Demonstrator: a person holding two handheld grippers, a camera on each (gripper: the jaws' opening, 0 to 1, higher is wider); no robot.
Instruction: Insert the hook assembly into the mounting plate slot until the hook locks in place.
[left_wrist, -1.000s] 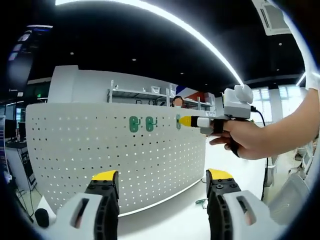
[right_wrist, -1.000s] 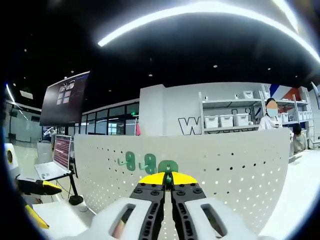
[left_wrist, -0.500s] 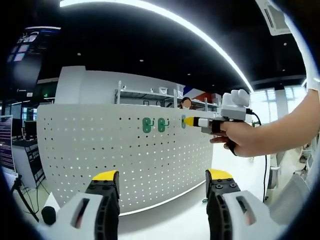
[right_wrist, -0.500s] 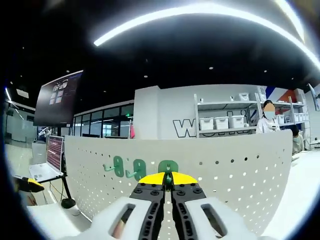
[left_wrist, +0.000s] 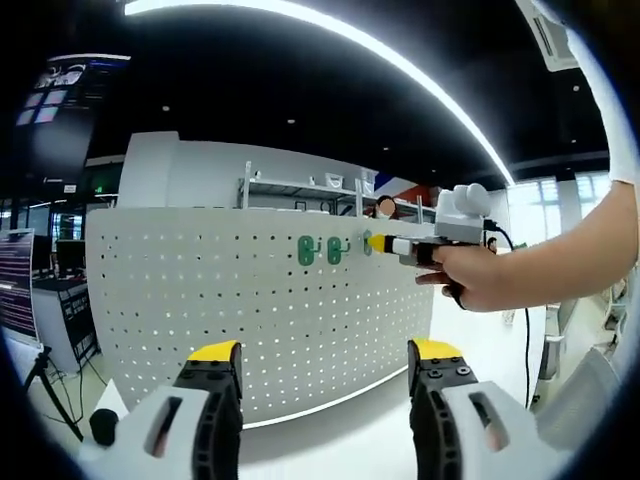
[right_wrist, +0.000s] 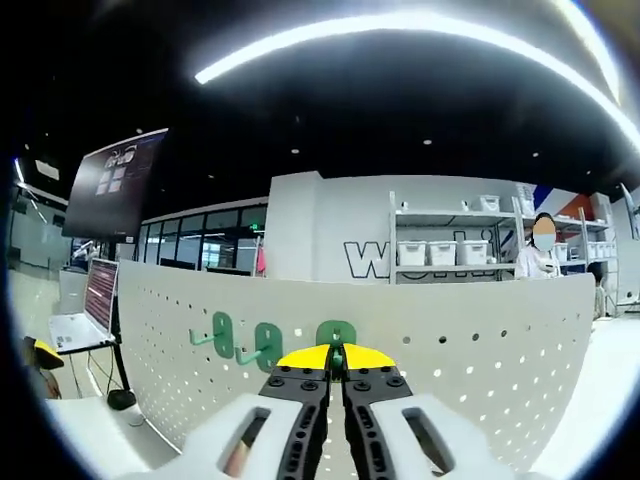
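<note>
Two green hooks (right_wrist: 240, 345) already hang at frame centre-left on the pegboard (right_wrist: 470, 370) — the right tool (right_wrist: 336, 352), clenched on a third hook (right_wrist: 336, 335), presses it against the board to seat it. Left tool (left_wrist: 320, 352) hangs released.
</note>
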